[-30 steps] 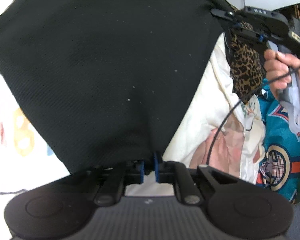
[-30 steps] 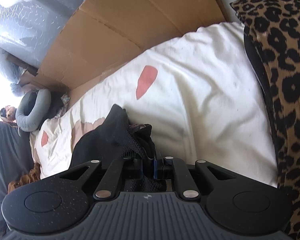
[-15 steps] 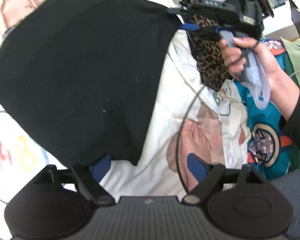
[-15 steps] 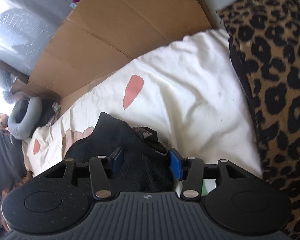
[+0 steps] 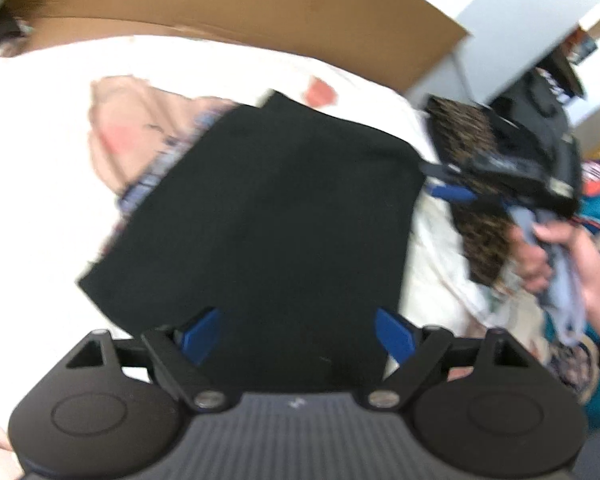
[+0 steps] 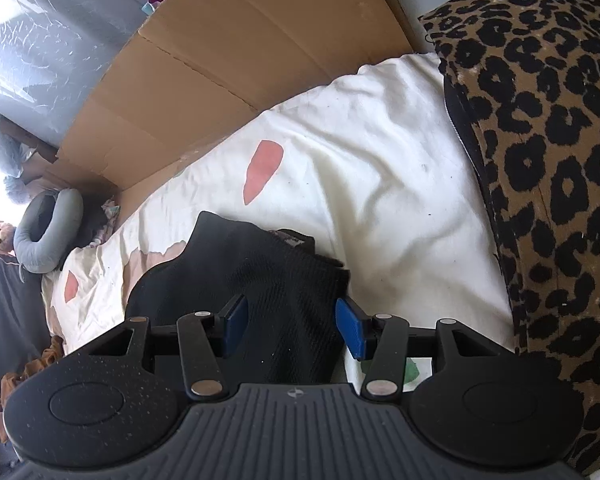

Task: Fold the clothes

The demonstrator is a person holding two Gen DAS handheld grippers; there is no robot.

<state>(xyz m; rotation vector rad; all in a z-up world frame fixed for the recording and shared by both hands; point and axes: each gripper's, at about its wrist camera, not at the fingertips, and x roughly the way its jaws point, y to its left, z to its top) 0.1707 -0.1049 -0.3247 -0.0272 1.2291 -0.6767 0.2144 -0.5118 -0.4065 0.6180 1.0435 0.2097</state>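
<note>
A big brown cardboard sheet stands along the far edge of the white printed bedsheet, which shows salmon-pink patches. Off at the far left a grey neck pillow rests at the end of the bed, and behind the cardboard there is clear plastic wrap catching the light. In the left wrist view the same cardboard sheet runs across the top above the bedsheet, blurred.
</note>
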